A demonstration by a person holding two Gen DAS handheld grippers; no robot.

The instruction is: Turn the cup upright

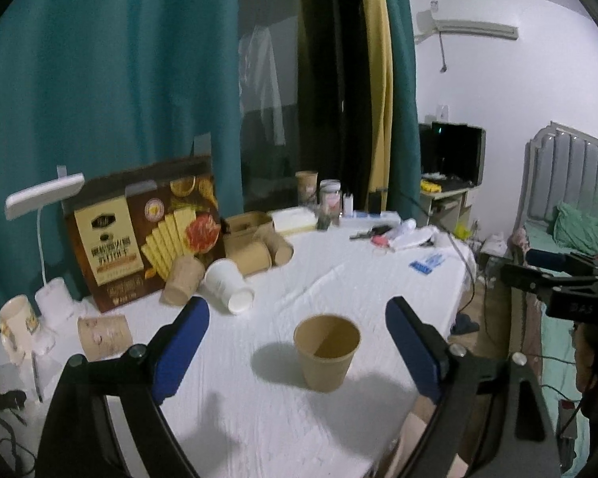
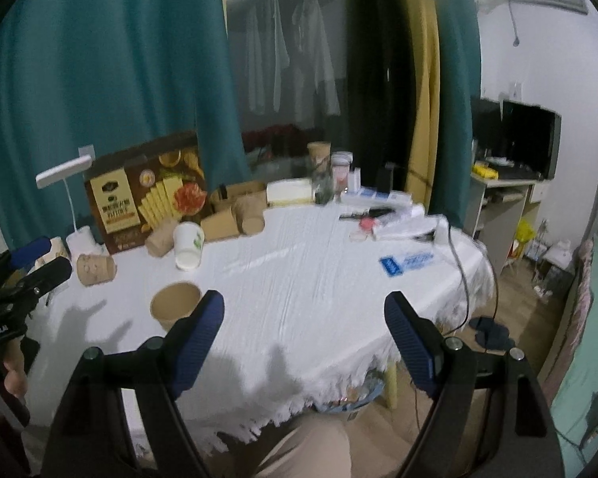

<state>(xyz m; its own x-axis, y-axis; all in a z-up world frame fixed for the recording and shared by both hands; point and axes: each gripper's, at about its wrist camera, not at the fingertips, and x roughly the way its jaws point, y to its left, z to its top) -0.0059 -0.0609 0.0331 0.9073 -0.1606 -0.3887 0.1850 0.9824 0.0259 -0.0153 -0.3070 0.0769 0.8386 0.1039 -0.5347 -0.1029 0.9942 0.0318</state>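
A brown paper cup (image 1: pixel 326 350) stands upright, mouth up, on the white tablecloth (image 1: pixel 362 279). My left gripper (image 1: pixel 299 342) is open; the cup stands between its blue fingers (image 1: pixel 181 348) without touching either. In the right wrist view the same cup (image 2: pixel 175 304) stands at the left, partly behind the left finger. My right gripper (image 2: pixel 305 334) is open and empty, held back over the table's front edge. The left gripper (image 2: pixel 32 263) shows at the left edge of the right wrist view.
Several paper cups lie on their sides at the back left, among them a white one (image 1: pixel 229 285) and a brown one (image 1: pixel 183 279). A biscuit box (image 1: pixel 139 231), a desk lamp (image 1: pixel 44 199), jars (image 1: pixel 330 199) and small items stand along the back. A cable (image 2: pixel 458 255) hangs over the right edge.
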